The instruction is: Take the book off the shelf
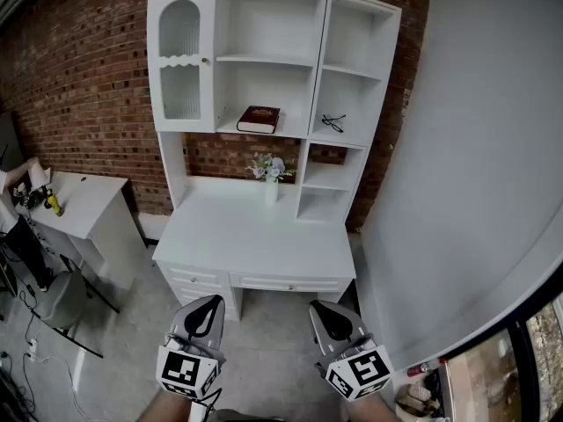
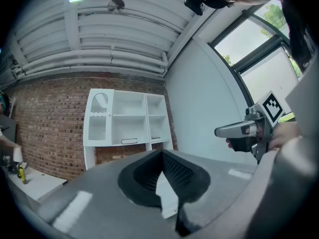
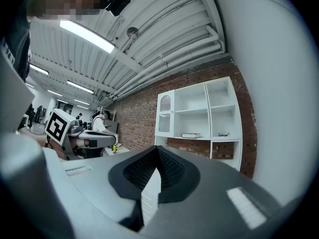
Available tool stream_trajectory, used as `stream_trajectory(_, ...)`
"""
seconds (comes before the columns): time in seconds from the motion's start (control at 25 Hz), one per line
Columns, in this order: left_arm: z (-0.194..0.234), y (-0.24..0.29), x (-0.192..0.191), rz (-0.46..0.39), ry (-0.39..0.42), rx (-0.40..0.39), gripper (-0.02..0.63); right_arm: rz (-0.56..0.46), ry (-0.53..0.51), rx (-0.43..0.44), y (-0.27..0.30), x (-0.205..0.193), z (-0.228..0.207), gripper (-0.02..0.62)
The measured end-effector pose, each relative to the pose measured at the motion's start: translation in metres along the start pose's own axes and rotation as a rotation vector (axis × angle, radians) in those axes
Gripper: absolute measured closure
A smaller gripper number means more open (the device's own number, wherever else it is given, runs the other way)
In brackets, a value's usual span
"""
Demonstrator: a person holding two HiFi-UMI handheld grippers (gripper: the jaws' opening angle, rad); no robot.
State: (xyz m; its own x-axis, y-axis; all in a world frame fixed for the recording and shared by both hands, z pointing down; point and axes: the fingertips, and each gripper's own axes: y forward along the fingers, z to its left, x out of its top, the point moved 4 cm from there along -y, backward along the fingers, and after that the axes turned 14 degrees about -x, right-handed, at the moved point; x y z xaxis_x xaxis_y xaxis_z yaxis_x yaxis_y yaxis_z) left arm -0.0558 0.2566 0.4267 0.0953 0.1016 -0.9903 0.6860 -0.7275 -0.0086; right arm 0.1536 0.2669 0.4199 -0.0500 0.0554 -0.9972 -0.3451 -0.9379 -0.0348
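A dark red hardback book (image 1: 259,119) lies inside the white wooden shelf unit (image 1: 318,69). Well clear of it, left gripper (image 1: 209,303) and right gripper (image 1: 320,309) are closed, empty.

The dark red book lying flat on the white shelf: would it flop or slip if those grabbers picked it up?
The dark red book looks thick with a squared cover, so it probably stays stiff and feels fairly heavy. Lying flat on the white shelf, it should slide rather than tip if pushed.
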Motion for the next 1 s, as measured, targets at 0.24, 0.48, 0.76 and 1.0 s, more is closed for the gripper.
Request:
stream_trajectory(0.24,-0.006,-0.003,0.007,0.005,-0.004,0.008,0.601,-0.021,0.056,-0.002,-0.015,0.007,-0.011,0.569)
stream_trajectory(0.48,-0.009,-0.018,0.004,0.011,-0.020,0.051,0.602,-0.021,0.084,-0.002,-0.029,0.003,-0.023,0.569)
stream_trajectory(0.76,-0.011,-0.021,-0.001,0.042,-0.019,0.056,0.601,-0.022,0.118,-0.007,-0.031,-0.003,-0.033,0.569)
stream_trajectory(1.0,0.004,-0.008,-0.013,0.040,-0.026,0.040,0.603,-0.004,0.123,-0.003,-0.011,-0.012,-0.035,0.569)
